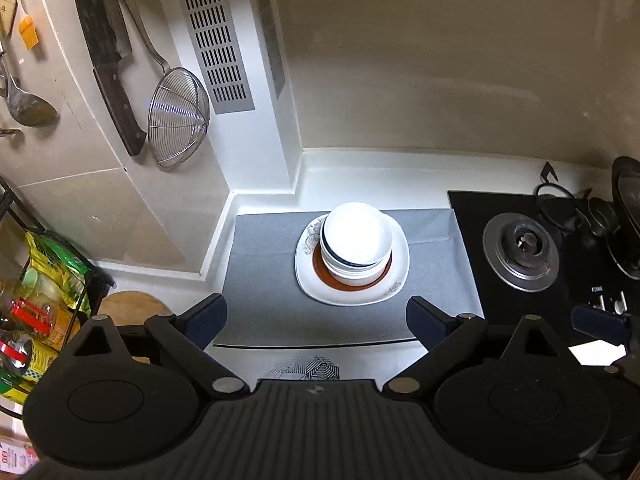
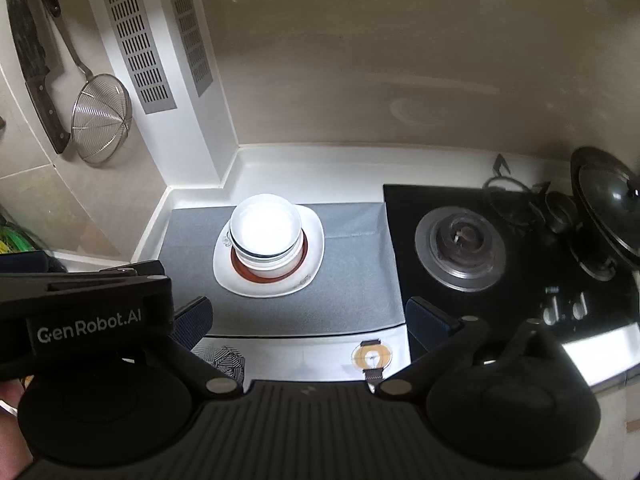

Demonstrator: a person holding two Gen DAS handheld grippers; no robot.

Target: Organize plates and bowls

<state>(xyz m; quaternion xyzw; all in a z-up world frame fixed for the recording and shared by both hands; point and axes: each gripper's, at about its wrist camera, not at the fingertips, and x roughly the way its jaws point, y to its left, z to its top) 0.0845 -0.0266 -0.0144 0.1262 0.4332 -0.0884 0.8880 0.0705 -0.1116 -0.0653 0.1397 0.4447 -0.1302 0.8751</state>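
Resting on a grey mat (image 1: 264, 280) ahead of both tongs: one stack of crockery, comprising a white square plate with floral print (image 1: 394, 280) at the bottom, a brown-rimmed plate (image 1: 320, 270) upon it, and nested white bowls (image 1: 354, 236) on top, at least one bearing a dark blue rim line; the topmost bowl is glared out by light, its inside unreadable. Left tongs (image 1: 316, 316): spread wide, holding nothing, both dark-padded tips short of the stack and apart from it, the stack lying ahead between them. Right tongs (image 2: 308, 320): likewise wide and holding nothing, the stack ahead and toward their left tip; the body of the left tongs, lettered "GenRobot.AI", crosses their left side in the right wrist view. White surface (image 1: 360, 168): carries the mat and runs to the back wall. Gas hob (image 1: 520, 252): black glass, one round burner, right of the mat and ahead of the right tongs, two control knobs at its near edge. Dark pot lid (image 2: 608, 204): at the far right beyond the burner. Wall, left of the tongs: hanging cleaver (image 1: 108, 52), wire skimmer (image 1: 178, 118), ladle (image 1: 28, 106), and perforated metal vent grille (image 1: 214, 36). Wire rack with packets and bottles (image 1: 44, 280): near left of the left tongs. Round wooden board (image 1: 128, 306): beside that rack, partly hidden.
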